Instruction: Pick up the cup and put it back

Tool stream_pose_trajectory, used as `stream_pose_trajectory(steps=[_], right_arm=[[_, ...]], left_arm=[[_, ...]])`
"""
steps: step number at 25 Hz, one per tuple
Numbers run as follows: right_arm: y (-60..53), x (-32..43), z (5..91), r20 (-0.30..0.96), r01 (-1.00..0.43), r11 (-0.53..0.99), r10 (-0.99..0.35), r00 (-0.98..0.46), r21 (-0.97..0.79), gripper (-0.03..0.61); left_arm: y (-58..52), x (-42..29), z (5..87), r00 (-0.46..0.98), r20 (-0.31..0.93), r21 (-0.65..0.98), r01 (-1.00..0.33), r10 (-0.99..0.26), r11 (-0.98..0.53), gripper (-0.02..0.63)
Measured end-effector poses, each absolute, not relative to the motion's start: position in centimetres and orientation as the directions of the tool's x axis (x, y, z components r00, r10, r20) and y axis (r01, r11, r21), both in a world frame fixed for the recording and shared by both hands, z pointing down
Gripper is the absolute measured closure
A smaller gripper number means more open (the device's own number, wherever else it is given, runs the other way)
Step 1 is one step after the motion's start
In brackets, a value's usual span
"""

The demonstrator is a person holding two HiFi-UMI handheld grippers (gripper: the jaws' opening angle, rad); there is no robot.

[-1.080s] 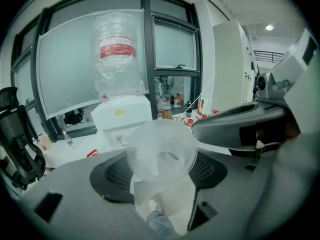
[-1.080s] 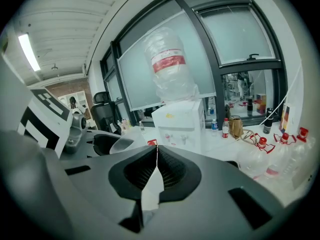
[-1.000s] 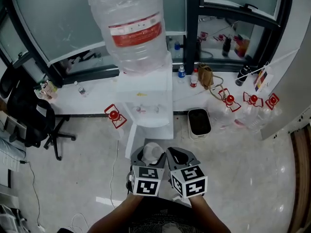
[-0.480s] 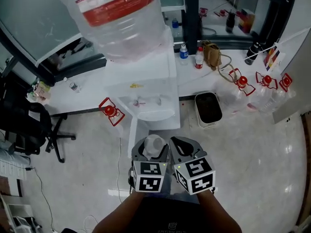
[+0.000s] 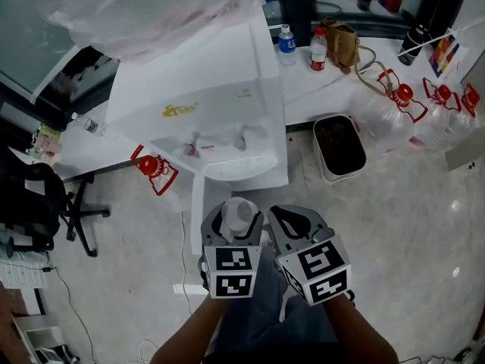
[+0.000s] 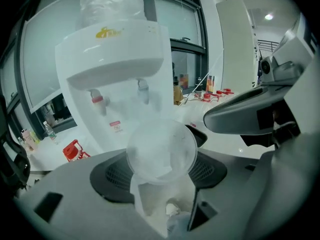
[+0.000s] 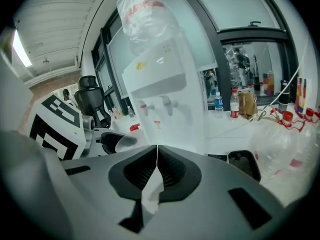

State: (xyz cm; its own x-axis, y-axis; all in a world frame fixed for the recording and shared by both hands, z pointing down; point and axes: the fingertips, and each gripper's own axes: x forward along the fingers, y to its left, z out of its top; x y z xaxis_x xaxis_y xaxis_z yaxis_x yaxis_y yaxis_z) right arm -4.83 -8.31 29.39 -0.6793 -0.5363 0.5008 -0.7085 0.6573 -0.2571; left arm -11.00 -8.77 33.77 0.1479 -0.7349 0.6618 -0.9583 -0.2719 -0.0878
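Drawing nearer, the water dispenser is filling more of the head view. Meanwhile the left tongs are gripping the clear cup, and the right tongs are sitting pressed together, empty. Likely the cup is heading for the drip tray.

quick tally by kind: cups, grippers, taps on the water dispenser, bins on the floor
cup: 1
grippers, left gripper and right gripper: 2
taps, red tap and blue tap: 2
bin: 1
total: 6
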Motion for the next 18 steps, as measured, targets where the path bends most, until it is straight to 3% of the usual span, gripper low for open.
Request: stream_pose_trajectory(steps=[18], right_arm=[[-16.5, -7.6, 53.5, 0.462, -0.700, 0.652, -0.545, -0.700, -0.291, 0.557]], left_arm=[[-16.4, -12.4, 58.6, 0.157, 0.675, -0.095, -0.950, -0.721, -0.296, 0.295]])
